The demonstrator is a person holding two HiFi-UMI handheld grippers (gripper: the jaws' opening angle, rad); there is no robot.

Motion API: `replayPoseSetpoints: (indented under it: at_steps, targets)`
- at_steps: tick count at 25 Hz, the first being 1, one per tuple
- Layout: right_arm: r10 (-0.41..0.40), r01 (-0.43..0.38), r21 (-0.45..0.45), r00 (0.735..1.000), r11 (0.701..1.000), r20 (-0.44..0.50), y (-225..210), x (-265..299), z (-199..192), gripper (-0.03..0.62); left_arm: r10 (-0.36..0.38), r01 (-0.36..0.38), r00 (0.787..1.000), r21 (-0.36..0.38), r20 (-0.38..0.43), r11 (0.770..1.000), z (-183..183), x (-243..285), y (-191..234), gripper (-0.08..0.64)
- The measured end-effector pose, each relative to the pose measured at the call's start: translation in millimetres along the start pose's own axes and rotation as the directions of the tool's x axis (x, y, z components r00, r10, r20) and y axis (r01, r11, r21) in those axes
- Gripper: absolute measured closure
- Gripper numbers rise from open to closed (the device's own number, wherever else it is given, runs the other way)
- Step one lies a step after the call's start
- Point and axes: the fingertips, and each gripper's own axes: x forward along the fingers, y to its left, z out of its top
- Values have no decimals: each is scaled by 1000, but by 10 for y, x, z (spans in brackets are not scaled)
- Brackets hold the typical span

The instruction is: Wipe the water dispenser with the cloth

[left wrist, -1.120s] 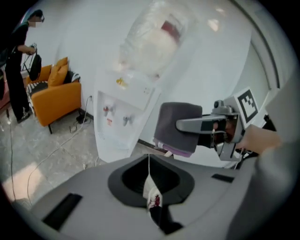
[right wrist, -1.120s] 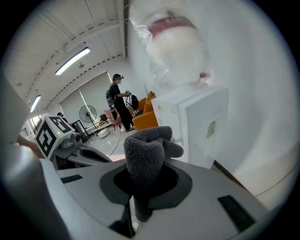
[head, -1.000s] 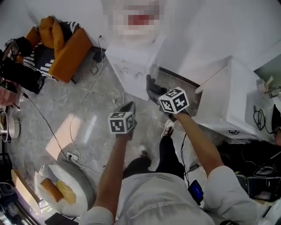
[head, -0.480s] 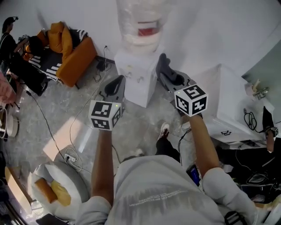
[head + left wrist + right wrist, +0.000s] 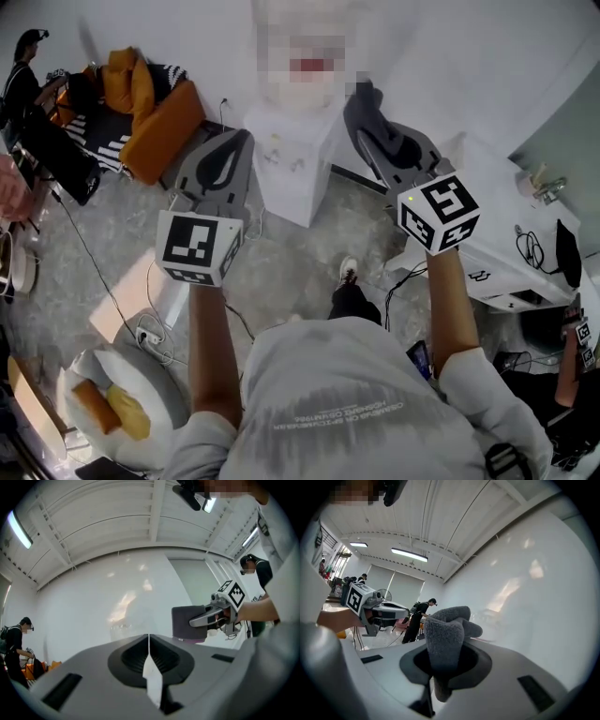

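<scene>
Between the jaws of the right gripper [image 5: 367, 117] sits the grey fleecy cloth [image 5: 446, 637], clamped at its middle so that a bunched fold stands up past the fingertips and a short tail hangs below. It looks soft, light and limp. It should flatten readily against a panel and is unlikely to slip from so thick a fold, though a loose corner could drag. The middle seems a sound place to hold it.

Ahead of both grippers stands the white box-shaped water dispenser [image 5: 286, 164], on the floor by the wall. The cloth is up near its right side, and I cannot tell whether they touch. The dispenser's smooth, hard faces should wipe easily.

The left gripper [image 5: 149, 644] hangs before the dispenser, jaws pressed together on nothing.

The dispenser's top cannot be made out in the head view, and in both gripper views its pale body is nearly lost against the white wall. An orange padded seat [image 5: 155, 112] and a white cabinet [image 5: 487, 216] flank it.
</scene>
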Motion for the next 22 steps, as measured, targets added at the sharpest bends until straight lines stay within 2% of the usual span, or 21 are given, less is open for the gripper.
replayPoseSetpoints:
  at_steps: [6, 22]
  targets:
    - [-16, 17, -41, 1000, 999, 10, 45, -110, 99, 538, -28, 28, 1000, 7, 7, 1000, 71, 19, -84, 543]
    - [-31, 31, -23, 999, 999, -15, -117, -169, -57, 537, -60, 60, 998, -12, 1, 998, 0, 194, -188, 543]
